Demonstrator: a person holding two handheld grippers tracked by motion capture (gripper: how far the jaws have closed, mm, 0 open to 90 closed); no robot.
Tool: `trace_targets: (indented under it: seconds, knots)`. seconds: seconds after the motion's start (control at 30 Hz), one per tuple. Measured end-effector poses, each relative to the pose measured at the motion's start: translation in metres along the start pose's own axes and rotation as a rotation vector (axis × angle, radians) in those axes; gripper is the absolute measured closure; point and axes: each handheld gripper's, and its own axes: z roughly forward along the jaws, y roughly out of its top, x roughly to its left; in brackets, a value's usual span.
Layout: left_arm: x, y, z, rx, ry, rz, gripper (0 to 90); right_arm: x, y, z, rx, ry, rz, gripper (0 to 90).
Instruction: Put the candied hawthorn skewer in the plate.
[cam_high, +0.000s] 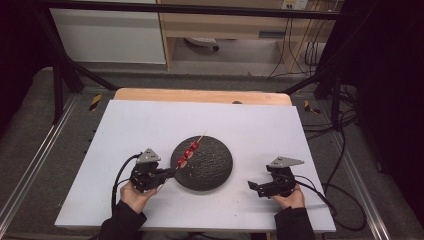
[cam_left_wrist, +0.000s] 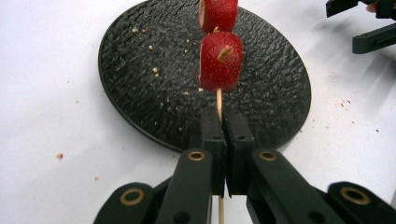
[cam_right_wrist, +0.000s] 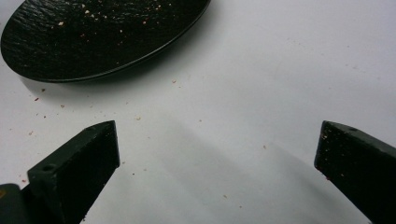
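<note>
A thin wooden skewer carries red strawberry pieces and hangs above the round black textured plate. My left gripper is shut on the skewer's bare lower end. In the high view that left gripper sits at the plate's left rim, with the skewer and its strawberries slanting up and right over the plate. My right gripper rests low over the white board, right of the plate, open with nothing between its jaws. In the right gripper view its own right gripper stands wide over bare board.
The plate and the white board around it carry small crumbs. A wooden table edge runs behind the board. Black frame bars and cables stand around the table. Both cables trail from the grippers toward the near edge.
</note>
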Motion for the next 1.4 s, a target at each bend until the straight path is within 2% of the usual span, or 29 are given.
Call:
trace_targets:
  seconds: [0.2, 0.57, 0.93, 1.17, 1.33, 1.4]
  knots:
    - [-0.001, 0.009, 0.013, 0.063, 0.015, 0.014, 88.2, -0.003, -0.003, -0.003, -0.006, -0.003, 0.011, 0.5]
    - [-0.003, 0.014, 0.030, 0.150, 0.034, 0.009, 88.2, -0.005, -0.007, -0.007, -0.009, -0.002, 0.016, 0.4]
    - [-0.013, 0.019, 0.050, 0.248, 0.094, 0.040, 88.1, -0.006, -0.010, -0.008, -0.009, 0.006, 0.034, 0.3]
    - [-0.015, 0.019, 0.055, 0.271, 0.111, 0.054, 87.9, -0.006, -0.010, -0.008, -0.011, 0.008, 0.035, 0.4]
    - [-0.015, 0.018, 0.054, 0.263, 0.110, 0.058, 86.8, -0.006, -0.010, -0.008, -0.010, 0.006, 0.036, 0.4]
    - [-0.013, 0.017, 0.052, 0.253, 0.100, 0.063, 83.8, -0.006, -0.010, -0.008, -0.011, 0.006, 0.039, 0.4]
